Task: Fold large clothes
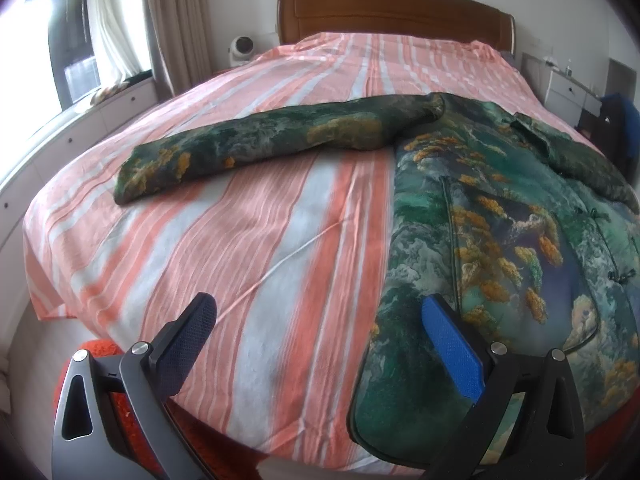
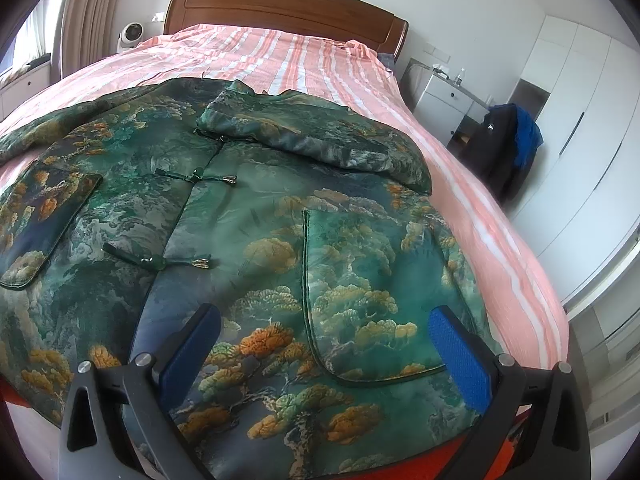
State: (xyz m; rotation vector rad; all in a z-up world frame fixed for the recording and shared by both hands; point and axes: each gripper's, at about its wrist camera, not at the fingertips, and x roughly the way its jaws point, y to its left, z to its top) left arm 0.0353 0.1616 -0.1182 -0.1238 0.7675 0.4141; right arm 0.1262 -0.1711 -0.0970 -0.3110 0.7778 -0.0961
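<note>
A large green jacket with a gold tree pattern (image 1: 500, 248) lies front up on the striped bed (image 1: 240, 240). Its left sleeve (image 1: 256, 144) stretches flat out to the left. Its right sleeve (image 2: 320, 136) lies folded across the chest. My left gripper (image 1: 320, 316) is open and empty, above the bed near the jacket's lower left hem. My right gripper (image 2: 324, 328) is open and empty, above the jacket's (image 2: 240, 208) lower front, over the right pocket (image 2: 360, 300).
The bed has a pink and white striped cover (image 2: 460, 184) and a wooden headboard (image 1: 392, 12). A window with curtains (image 1: 80, 40) is at the left. A white nightstand (image 2: 444, 96), a dark bag (image 2: 504, 140) and white wardrobes (image 2: 580, 120) stand at the right.
</note>
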